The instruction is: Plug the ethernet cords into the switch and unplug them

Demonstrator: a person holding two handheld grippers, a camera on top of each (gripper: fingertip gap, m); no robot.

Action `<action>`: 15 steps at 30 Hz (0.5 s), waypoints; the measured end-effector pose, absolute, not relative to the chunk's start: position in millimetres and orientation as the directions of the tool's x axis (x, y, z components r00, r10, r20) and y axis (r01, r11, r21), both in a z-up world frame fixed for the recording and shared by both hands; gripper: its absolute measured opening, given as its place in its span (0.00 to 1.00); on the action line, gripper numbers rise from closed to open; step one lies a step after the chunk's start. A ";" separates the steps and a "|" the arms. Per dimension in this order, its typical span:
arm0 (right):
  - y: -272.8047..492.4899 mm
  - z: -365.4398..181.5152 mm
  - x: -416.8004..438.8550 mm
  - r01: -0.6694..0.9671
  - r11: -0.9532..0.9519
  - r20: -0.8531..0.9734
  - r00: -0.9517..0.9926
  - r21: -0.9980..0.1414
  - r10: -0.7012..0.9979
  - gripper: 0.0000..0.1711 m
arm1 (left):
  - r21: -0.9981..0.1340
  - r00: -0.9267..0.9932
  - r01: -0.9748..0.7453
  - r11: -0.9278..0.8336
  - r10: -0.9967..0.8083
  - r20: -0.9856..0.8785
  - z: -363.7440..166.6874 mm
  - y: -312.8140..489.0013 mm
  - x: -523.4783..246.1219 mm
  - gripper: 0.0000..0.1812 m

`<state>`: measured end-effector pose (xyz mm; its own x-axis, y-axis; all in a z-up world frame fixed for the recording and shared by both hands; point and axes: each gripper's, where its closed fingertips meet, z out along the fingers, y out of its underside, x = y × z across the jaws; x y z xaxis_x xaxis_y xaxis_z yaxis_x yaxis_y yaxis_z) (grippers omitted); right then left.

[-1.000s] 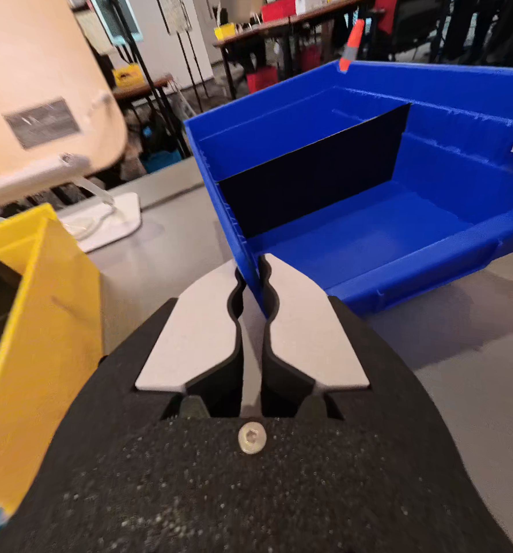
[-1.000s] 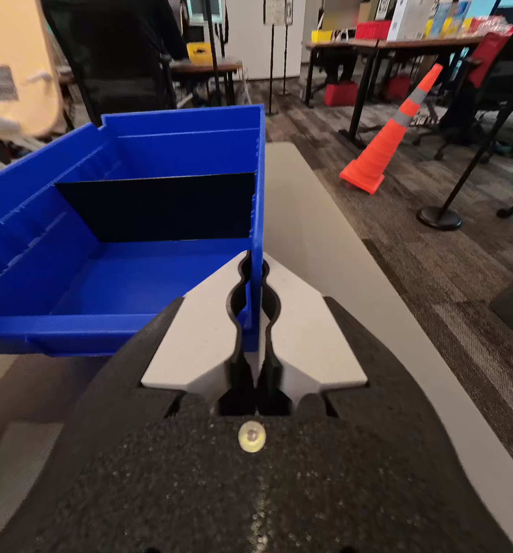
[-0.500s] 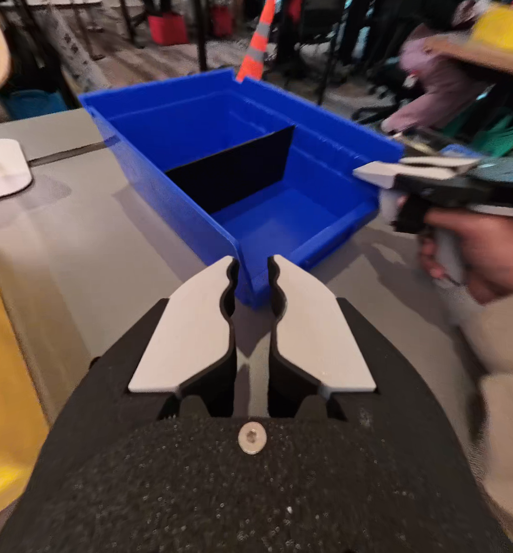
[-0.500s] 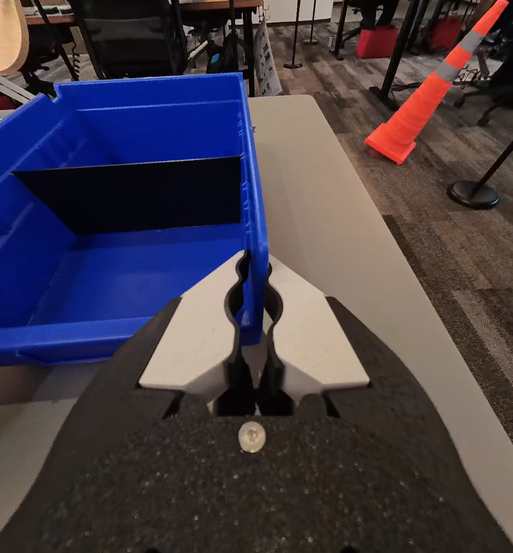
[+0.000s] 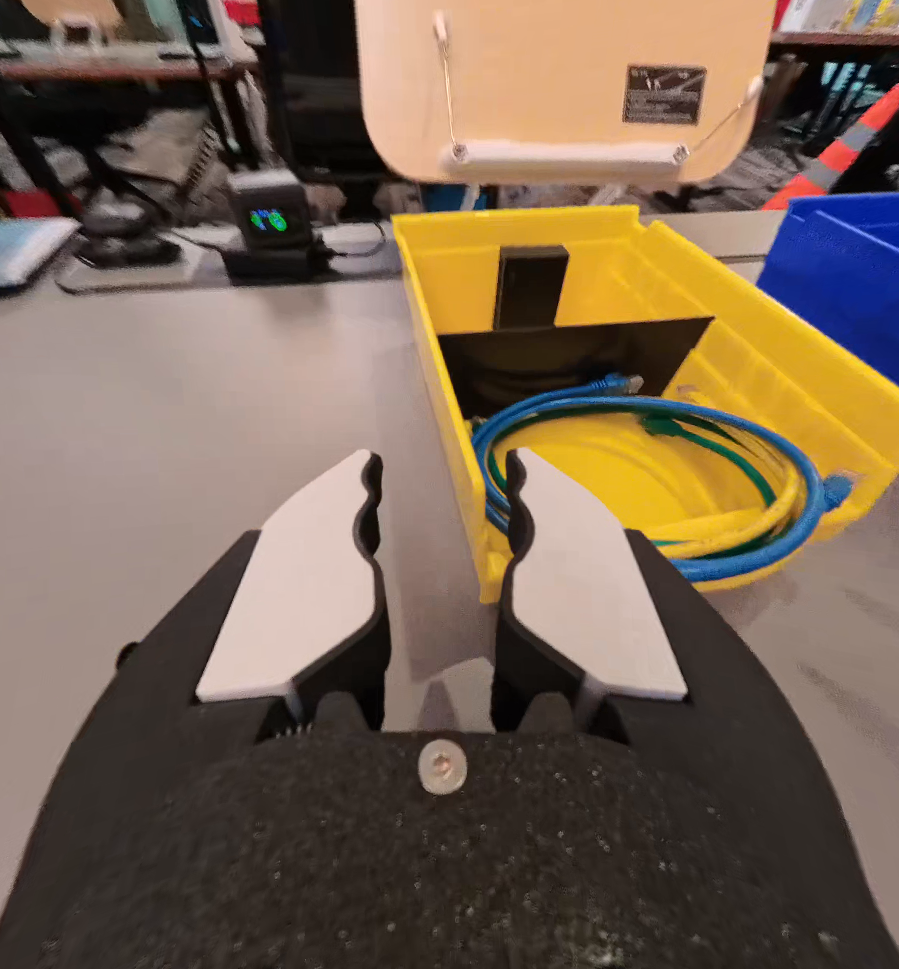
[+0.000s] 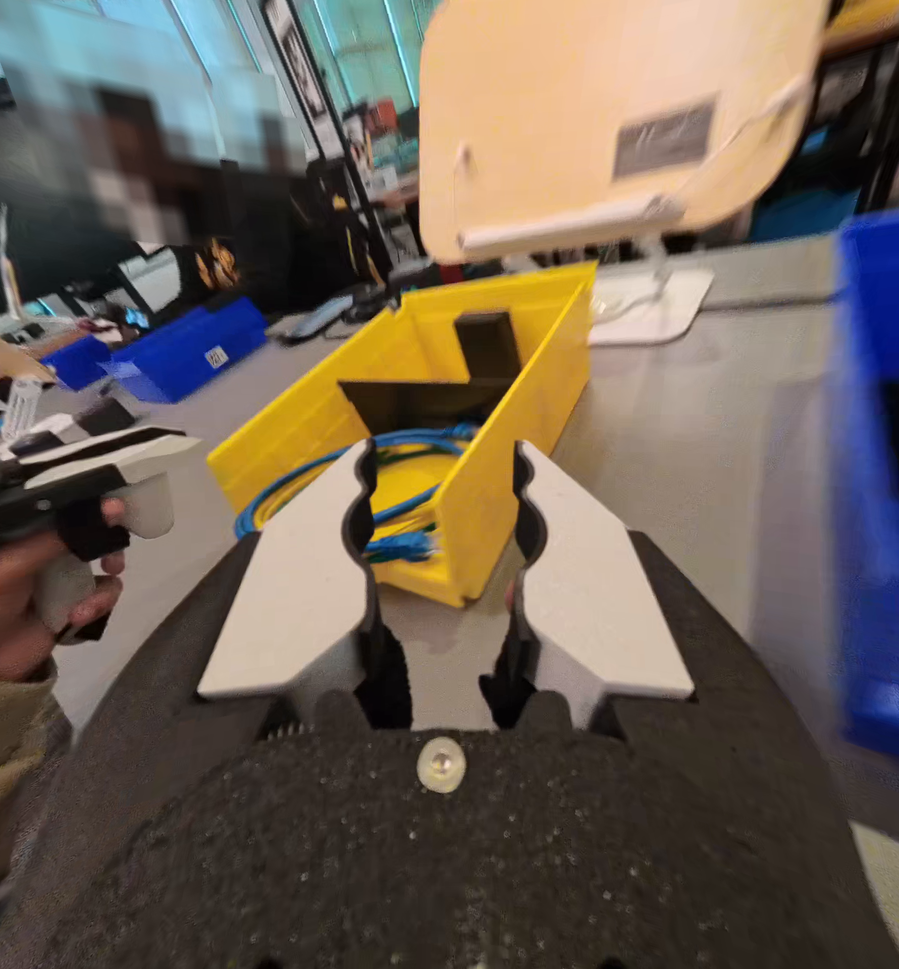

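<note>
The ethernet cords [image 5: 646,472] are lying coiled in the front compartment of a yellow bin [image 5: 751,367], blue, green and yellow loops together, with the outer blue loop spilling over the bin's low front lip and one blue plug [image 5: 838,490] hanging at that edge. A black divider [image 5: 568,356] is closing off the back compartment, where a black box [image 5: 531,286] is standing upright against the rear wall; whether it is the switch cannot be told. The left gripper [image 5: 443,466] is hovering over the grey table [image 5: 174,445] just at the bin's near left corner, jaws parted and empty, its right finger overlapping the bin's left wall in the view. Bare tabletop is stretching wide to its left. The right gripper [image 6: 442,456] is facing the bin's other side, jaws spread and holding nothing, with the bin's right wall showing between the fingers. In that blurred view the left gripper [image 6: 96,487] is showing at the left edge in a person's hand [image 6: 22,603]. A blue bin [image 5: 856,293] is sitting close beside the yellow one, leaving a narrow strip of table between them. A tan board [image 5: 562,84] on a stand is rising behind the bins.
</note>
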<state>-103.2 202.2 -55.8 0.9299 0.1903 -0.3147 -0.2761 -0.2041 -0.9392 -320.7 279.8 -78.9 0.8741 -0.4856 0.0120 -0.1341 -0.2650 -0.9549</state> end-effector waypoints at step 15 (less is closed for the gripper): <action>253.4 -108.3 -153.0 -0.081 -0.312 -0.017 0.979 -0.946 -0.204 0.03 | -0.945 0.873 -0.232 -0.230 -0.477 -0.098 -103.5 304.6 -341.0 0.02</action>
